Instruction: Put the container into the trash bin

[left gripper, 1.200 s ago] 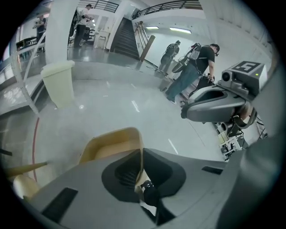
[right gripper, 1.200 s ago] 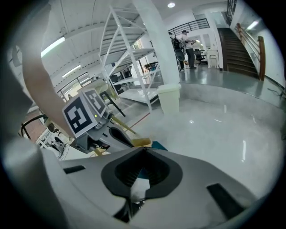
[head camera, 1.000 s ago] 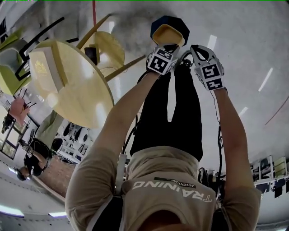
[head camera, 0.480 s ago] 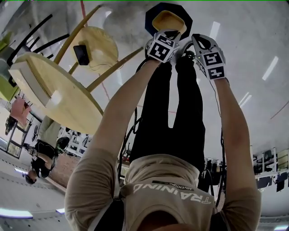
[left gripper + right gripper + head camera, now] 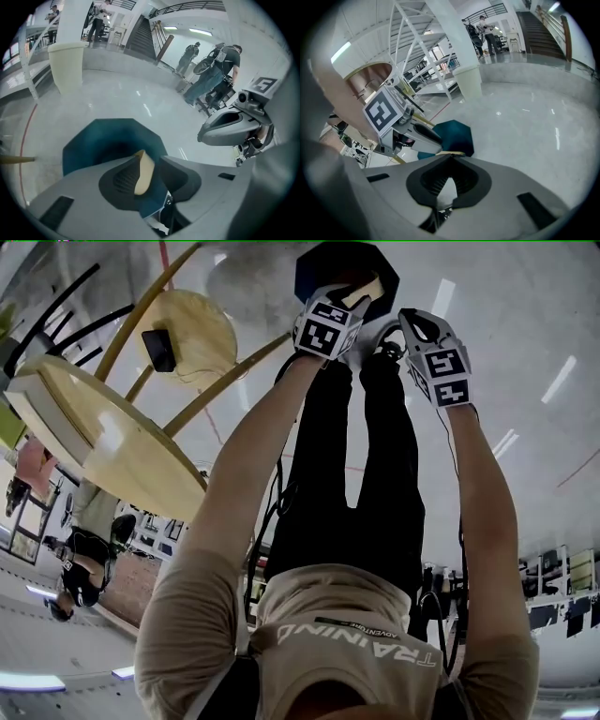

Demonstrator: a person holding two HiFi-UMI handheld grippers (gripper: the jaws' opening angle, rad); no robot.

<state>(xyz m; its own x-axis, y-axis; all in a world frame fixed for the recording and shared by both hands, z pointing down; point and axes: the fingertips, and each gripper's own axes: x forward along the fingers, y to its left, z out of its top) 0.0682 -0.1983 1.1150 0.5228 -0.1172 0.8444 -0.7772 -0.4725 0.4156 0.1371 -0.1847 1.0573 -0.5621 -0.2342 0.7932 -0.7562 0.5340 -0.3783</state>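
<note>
Over bin [image 5: 98, 140], tool [image 5: 150, 164] opening round container [image 5: 144, 174]

I've lowered the left gripper [image 5: 151, 163] over the trash bin [image 5: 101, 140]; its jaws are opening, and the container [image 5: 144, 172] has tipped edge-on between them.

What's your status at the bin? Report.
Left hand-held gripper jaws opening, container rim between them. Container above the open trash bin. Right hand-held gripper shut, empty. Nothing blocking the bin.

Glossy floor [image 5: 525, 343] — round wooden table [image 5: 122, 446]
</note>
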